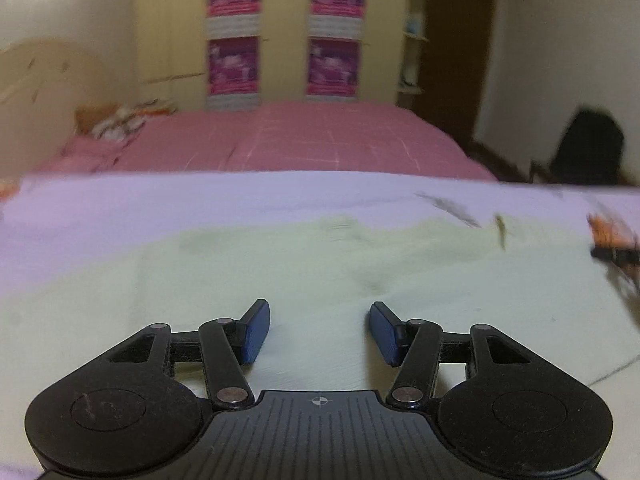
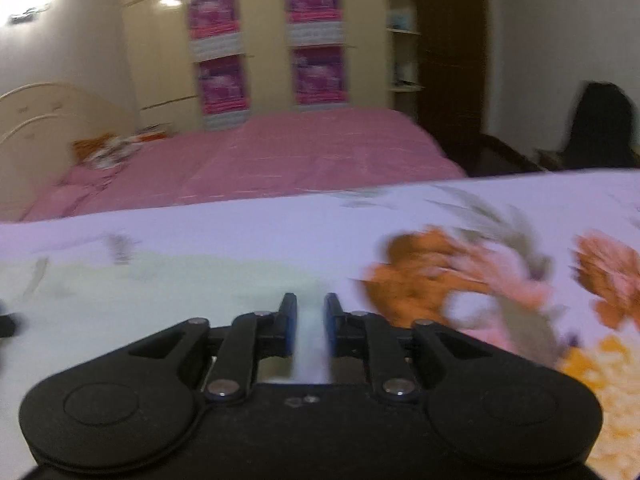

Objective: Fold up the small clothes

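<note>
A pale yellow-green garment (image 1: 280, 272) lies flat on a white floral sheet. My left gripper (image 1: 319, 330) is open just above the garment, with nothing between its blue pads. In the right wrist view the same garment (image 2: 168, 304) spreads to the left. My right gripper (image 2: 310, 320) has its blue pads a narrow gap apart, closed on a strip of the pale cloth that runs back between them. The right gripper's tip shows at the far right of the left view (image 1: 616, 254). Both views are motion-blurred.
The floral sheet (image 2: 500, 280) has orange and pink flowers to the right. Behind it is a pink bed (image 1: 320, 140) with a cream headboard (image 2: 48, 112). A wardrobe with pink posters (image 1: 280, 32) stands at the back. A dark chair (image 1: 588, 148) is at the right.
</note>
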Demonstrator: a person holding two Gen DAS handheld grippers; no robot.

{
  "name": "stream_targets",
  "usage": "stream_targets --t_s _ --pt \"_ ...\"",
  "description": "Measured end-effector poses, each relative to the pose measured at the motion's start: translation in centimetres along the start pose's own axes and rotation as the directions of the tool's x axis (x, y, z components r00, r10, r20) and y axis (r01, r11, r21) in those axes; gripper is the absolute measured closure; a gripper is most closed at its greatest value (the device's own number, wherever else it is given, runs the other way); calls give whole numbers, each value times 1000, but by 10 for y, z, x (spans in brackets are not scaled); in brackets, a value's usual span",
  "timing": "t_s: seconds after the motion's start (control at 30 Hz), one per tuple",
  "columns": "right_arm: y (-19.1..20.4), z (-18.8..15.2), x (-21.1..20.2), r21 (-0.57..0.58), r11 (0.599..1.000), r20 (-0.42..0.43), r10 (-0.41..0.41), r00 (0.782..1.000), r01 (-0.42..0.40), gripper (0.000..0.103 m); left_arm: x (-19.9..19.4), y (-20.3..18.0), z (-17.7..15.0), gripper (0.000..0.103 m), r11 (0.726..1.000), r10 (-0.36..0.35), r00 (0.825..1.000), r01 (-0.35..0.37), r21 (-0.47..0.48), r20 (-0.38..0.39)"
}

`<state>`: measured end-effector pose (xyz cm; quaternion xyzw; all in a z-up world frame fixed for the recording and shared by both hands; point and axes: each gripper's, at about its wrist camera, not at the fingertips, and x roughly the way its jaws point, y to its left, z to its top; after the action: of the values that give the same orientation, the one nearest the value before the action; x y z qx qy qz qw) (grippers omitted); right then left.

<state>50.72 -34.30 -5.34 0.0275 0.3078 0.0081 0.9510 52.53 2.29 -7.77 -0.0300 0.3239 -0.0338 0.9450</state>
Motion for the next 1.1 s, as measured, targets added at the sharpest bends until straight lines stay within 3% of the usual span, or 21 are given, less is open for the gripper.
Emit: stream_targets --t_s 0.13,0.23,0.33,0.4,0.5,0.57,0.7,0.87,0.93,0.97,1.1 --pt "-1 -5 -7 6 1000 7 9 1000 -9 79 -11 1 -1 47 999 40 999 -40 -9 3" --pt "-2 -6 -27 45 999 42 22 999 -24 80 -46 13 -10 47 998 33 998 -29 -56 60" --pt "-2 -13 -57 55 997 68 54 996 -58 79 -76 58 -32 47 984 84 994 -71 -161 76" --pt "-2 -22 -73 62 995 59 72 996 -76 79 -94 99 -53 48 954 137 989 -118 -274 51" --pt "-5 -36 -90 88 992 25 92 995 -94 79 -129 167 -89 49 873 262 965 -221 -434 35" --pt "-5 -45 -99 107 989 4 99 995 -99 79 -147 206 -105 57 807 326 945 -269 -526 17" --pt "0 -55 -110 145 984 -26 103 994 -98 79 -174 285 -133 58 624 390 921 -268 -734 -5" --pt "17 -57 -123 151 983 -35 114 993 -107 79 -170 341 -159 58 448 363 932 -173 -877 2" --pt "26 -54 -127 138 984 -29 122 992 -117 79 -167 358 -167 58 405 341 939 -114 -907 35" --pt "29 -53 -129 133 984 -26 125 992 -121 79 -162 365 -166 58 398 336 941 -99 -912 44" --pt "35 -43 -131 127 984 -14 131 991 -128 79 -148 374 -160 58 396 338 939 -89 -914 55"
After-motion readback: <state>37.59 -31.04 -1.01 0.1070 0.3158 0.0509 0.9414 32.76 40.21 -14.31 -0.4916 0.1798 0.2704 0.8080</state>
